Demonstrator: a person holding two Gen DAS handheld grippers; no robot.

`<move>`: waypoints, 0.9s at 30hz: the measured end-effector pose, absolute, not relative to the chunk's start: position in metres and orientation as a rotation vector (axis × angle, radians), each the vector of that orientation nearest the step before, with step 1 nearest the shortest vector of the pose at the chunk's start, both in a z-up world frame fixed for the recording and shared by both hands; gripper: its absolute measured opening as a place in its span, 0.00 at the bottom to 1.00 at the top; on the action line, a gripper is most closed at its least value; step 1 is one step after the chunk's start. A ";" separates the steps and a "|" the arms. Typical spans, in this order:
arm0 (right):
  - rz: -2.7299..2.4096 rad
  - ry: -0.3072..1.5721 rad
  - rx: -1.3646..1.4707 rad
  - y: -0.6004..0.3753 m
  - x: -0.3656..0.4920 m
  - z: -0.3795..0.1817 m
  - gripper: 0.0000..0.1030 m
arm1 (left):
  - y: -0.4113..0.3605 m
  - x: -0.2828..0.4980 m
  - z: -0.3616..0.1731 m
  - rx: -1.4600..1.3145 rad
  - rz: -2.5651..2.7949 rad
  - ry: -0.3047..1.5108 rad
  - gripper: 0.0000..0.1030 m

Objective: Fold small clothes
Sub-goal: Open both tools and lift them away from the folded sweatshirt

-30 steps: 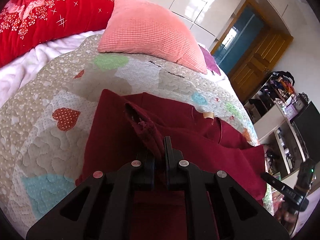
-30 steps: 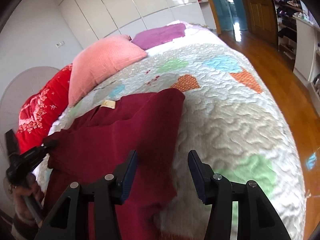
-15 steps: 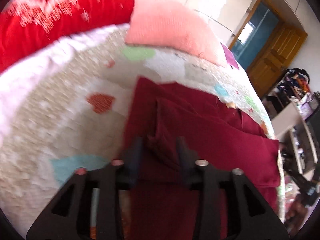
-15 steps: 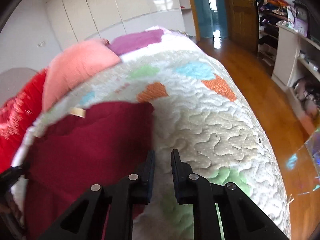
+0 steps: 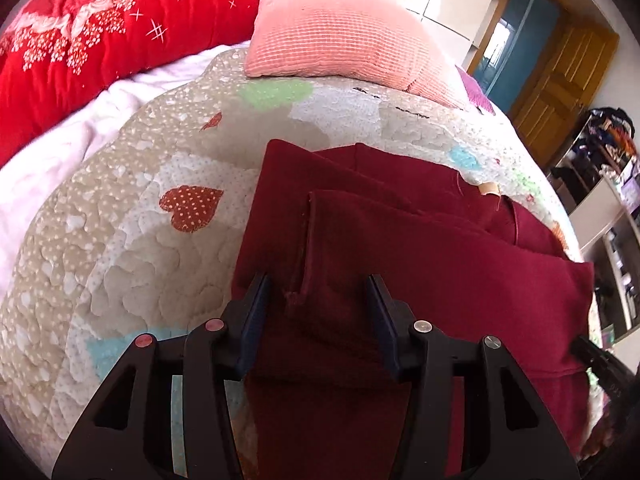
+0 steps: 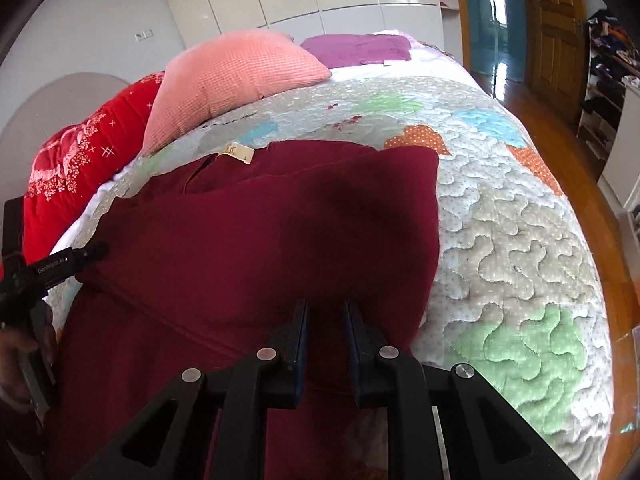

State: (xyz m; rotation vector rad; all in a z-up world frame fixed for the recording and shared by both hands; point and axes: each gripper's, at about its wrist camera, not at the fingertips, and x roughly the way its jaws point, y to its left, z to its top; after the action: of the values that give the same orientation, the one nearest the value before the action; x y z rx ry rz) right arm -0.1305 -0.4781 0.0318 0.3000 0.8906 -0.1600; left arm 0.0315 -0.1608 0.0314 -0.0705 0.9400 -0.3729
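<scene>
A dark red garment [image 5: 420,264] lies partly folded on the quilted bedspread [image 5: 132,208], with a folded-over panel on top and a tan label [image 5: 489,189] near its far edge. My left gripper [image 5: 318,286] is open above the garment's near left part, holding nothing. In the right wrist view the same garment [image 6: 260,240] fills the middle. My right gripper [image 6: 325,310] hangs over its near edge with the jaws nearly together; a narrow gap shows and I cannot tell whether cloth is pinched. The left gripper's body [image 6: 44,272] shows at the left edge.
A pink pillow [image 5: 348,36] and a red flowered blanket [image 5: 88,36] lie at the head of the bed, with a purple pillow [image 6: 360,49] beside them. White wardrobes stand behind. A wooden floor [image 6: 560,152], doors and shelves are to the right.
My left gripper let go of the garment's fold and opened wide; the fold now lies flat. My right gripper narrowed from wide open to nearly shut and moved left over the garment's near edge.
</scene>
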 end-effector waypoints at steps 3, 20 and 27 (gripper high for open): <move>-0.167 0.892 0.322 -0.482 -0.133 0.038 0.14 | -0.160 0.030 0.032 -0.070 -0.374 0.941 0.47; -0.198 0.864 0.325 -0.466 -0.162 0.053 0.43 | -0.156 0.004 0.047 -0.009 -0.367 0.923 0.47; -0.302 0.877 0.353 -0.490 -0.146 0.050 0.44 | -0.151 -0.012 0.052 0.009 -0.353 0.924 0.47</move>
State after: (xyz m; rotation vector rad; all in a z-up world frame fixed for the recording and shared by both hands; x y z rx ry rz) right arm -0.1458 -0.4897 0.0497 0.3531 0.8768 -0.3017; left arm -0.0117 -0.1507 0.0524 0.0085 0.9238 -0.3531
